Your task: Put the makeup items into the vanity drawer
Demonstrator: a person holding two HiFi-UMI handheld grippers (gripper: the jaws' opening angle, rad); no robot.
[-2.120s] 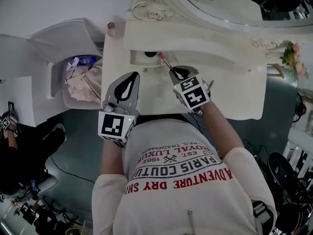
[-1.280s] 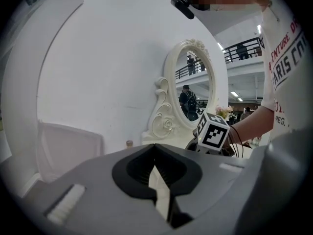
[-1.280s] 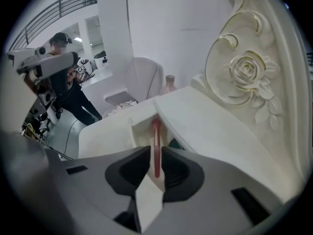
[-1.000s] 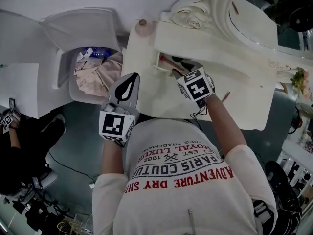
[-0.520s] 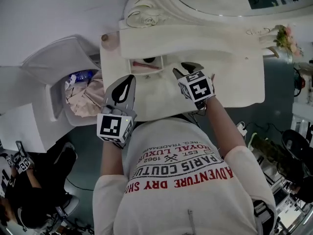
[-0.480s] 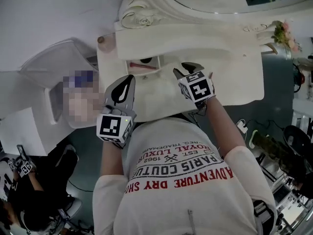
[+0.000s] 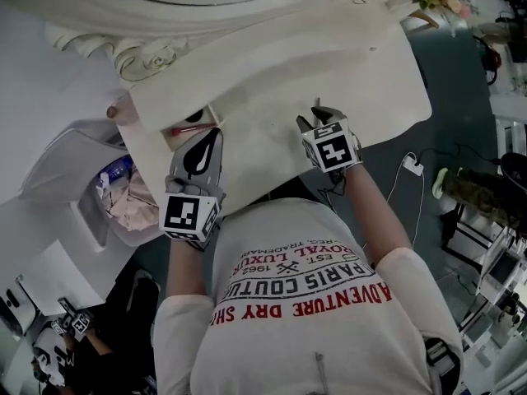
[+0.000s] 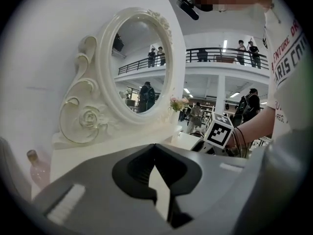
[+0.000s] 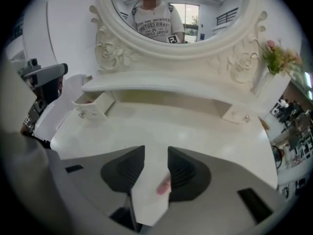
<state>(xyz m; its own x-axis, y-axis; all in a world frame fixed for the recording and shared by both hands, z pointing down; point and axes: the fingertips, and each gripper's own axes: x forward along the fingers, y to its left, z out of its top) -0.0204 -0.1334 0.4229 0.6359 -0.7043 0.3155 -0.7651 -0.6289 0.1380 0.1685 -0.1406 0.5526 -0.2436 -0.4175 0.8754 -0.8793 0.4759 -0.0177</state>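
The white vanity's small left drawer (image 7: 191, 127) stands pulled open, with a pink-red makeup stick (image 7: 183, 129) lying inside; it also shows as the drawer (image 9: 94, 107) in the right gripper view. My left gripper (image 7: 216, 132) hovers just in front of that drawer, its jaws shut on nothing (image 8: 155, 148). My right gripper (image 7: 313, 115) sits over the bare tabletop to the right, jaws a little open (image 9: 156, 153). A faint pink smudge shows by its right jaw; I cannot tell what it is.
A pink bottle (image 7: 116, 112) stands on the vanity's left corner. An open bin (image 7: 123, 202) full of crumpled paper sits left of the table. The carved oval mirror (image 9: 171, 13) and a flower vase (image 9: 278, 58) rise at the back. A second small drawer (image 9: 235, 113) is closed.
The right gripper carried a pink-tipped stick to the open drawer, let it go there and drew back right, without it. The left gripper stayed shut. The head view swung round.
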